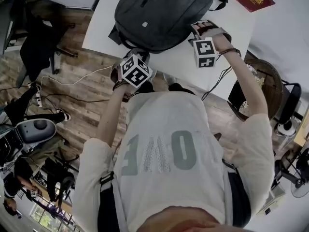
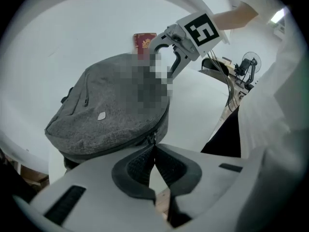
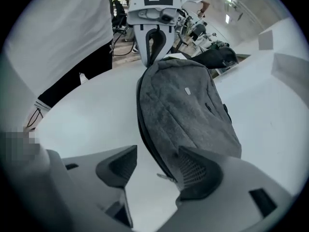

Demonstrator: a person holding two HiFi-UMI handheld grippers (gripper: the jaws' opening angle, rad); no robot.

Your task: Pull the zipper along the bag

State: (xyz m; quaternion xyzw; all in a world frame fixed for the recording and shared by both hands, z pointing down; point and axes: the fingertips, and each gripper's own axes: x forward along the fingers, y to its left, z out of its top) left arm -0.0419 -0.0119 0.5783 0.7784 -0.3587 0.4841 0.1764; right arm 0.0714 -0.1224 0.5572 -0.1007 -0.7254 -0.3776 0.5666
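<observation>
The grey fabric backpack (image 1: 161, 13) lies on the white bench (image 1: 178, 62), just ahead of both claws. The left claw (image 2: 154, 148) is closed against its seam; the right claw (image 3: 157, 161) gapes around the small metal zipper pull (image 3: 165, 178). Next, I'd say: clamp it and drag.

The bag (image 1: 164, 13) was matt grey cloth, felt-like with a rough nap, and the surface (image 1: 178, 62) under it was smooth, white and dull. At the bag's edge, the left claw (image 2: 153, 151) and right claw (image 3: 157, 161) were pale smooth plastic with dark, finely gridded pads (image 3: 193, 173). Beyond the bag lay a floor (image 1: 82, 105) of worn wooden planks.
</observation>
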